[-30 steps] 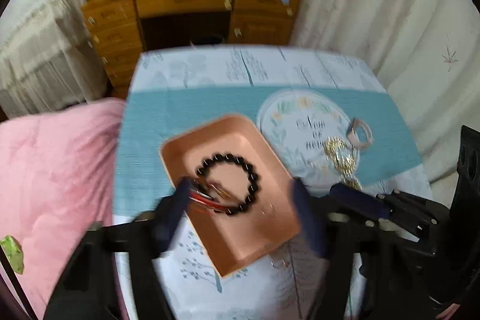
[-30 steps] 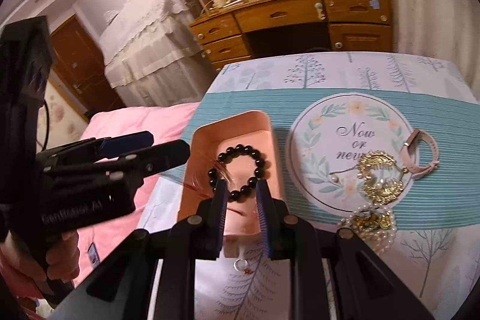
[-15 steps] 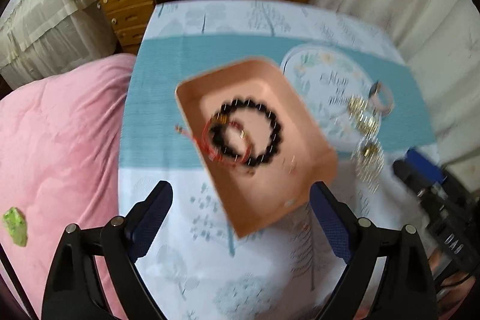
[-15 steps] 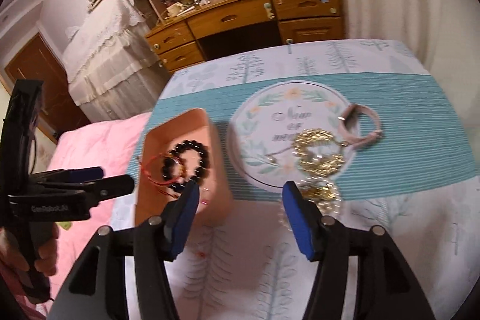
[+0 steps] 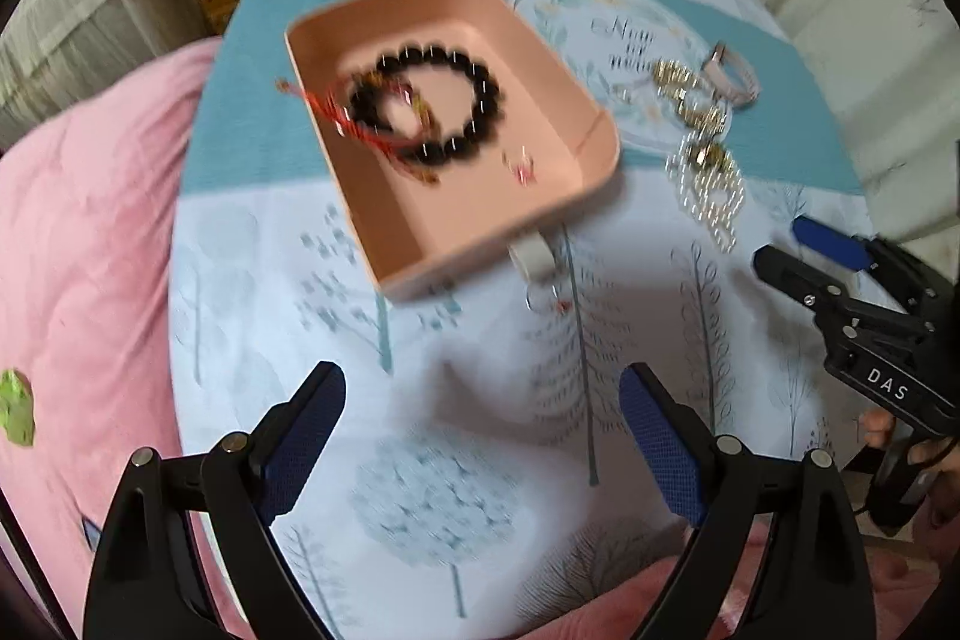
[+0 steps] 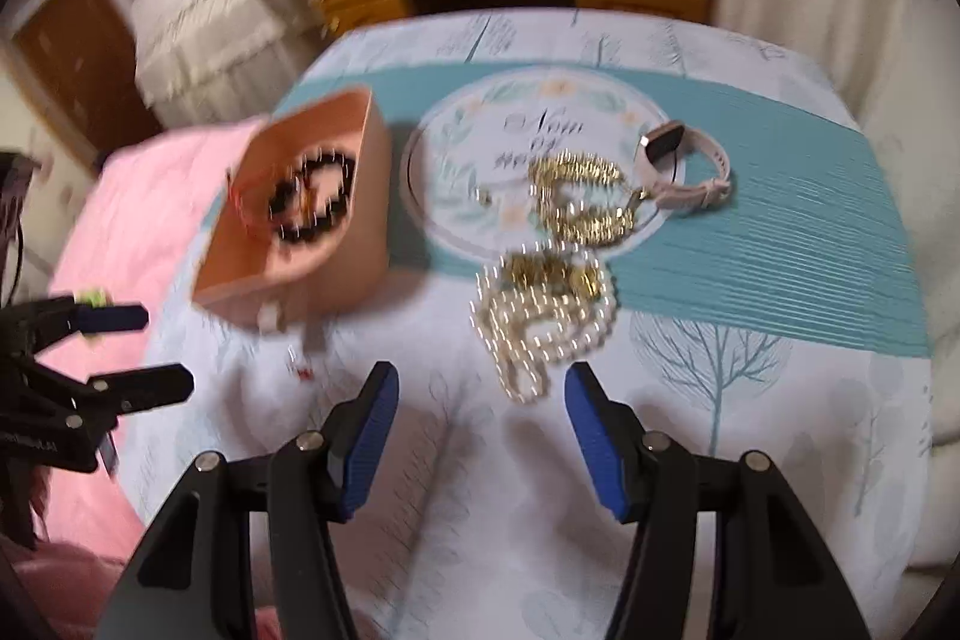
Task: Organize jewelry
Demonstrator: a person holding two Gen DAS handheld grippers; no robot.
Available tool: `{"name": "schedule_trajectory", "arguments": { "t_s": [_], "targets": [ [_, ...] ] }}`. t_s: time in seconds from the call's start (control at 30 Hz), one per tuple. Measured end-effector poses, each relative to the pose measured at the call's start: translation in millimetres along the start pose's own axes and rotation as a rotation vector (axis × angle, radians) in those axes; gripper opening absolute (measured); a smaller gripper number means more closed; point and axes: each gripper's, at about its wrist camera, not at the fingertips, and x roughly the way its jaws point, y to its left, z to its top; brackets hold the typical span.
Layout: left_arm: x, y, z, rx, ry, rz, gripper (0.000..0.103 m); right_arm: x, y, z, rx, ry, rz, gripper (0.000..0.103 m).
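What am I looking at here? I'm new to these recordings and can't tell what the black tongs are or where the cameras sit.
A person holds a hand-held gripper in each hand, and each carries a wide-angle camera looking along its two blue-padded fingers. One picture is from the left gripper, which also shows the right gripper and a hand; the other is from the right one. On the tablecloth sits a pink tray holding a black bead bracelet and a red cord. Beside it lie a pearl necklace, gold jewelry and a watch. Both grippers are open and hold nothing; the right one's jaws have just been opening.
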Motion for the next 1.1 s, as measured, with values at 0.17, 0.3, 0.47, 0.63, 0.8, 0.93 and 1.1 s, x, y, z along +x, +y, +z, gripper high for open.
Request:
{"name": "schedule_trajectory", "arguments": {
  "t_s": [0.17, 0.3, 0.47, 0.63, 0.8, 0.93, 1.1],
  "targets": [
    [14.4, -10.1, -9.6, -0.060, 0.030, 0.047, 0.092, 0.0, -11.5, -2.1, -0.092, 0.065, -0.011, 0.058],
    [26.8, -18.3, -18.3, -0.132, 0.031, 0.072, 0.092, -0.8, -29.7, 2.7, -0.128, 0.125, 0.041, 0.065],
    [39.2, -23.6, -27.7, -0.263, -0.021, 0.086, 0.092, 1.2, -56.6, 19.4, -0.133, 0.138, 0.056, 0.065],
    [46.3, -27.0, -37.6, -0.386, -0.100, 0.102, 0.092, 8.9, -91.6, 48.2, -0.028, 0.111, 0.092, 0.065],
    [51.0, -35.1, -40.1, -0.436, -0.156, 0.119, 0.092, 31.2, -119.3, 74.3, 0.114, 0.129, 0.107, 0.065],
    [52.5, -49.3, -42.2, -0.437, -0.201, 0.153, 0.092, 54.3, -130.2, 85.3, 0.196, 0.173, 0.091, 0.065],
    [62.7, -67.5, -37.3, -0.430, -0.230, 0.197, 0.086, 71.6, -123.6, 96.2, 0.201, 0.184, 0.076, 0.065]
  ]
}}
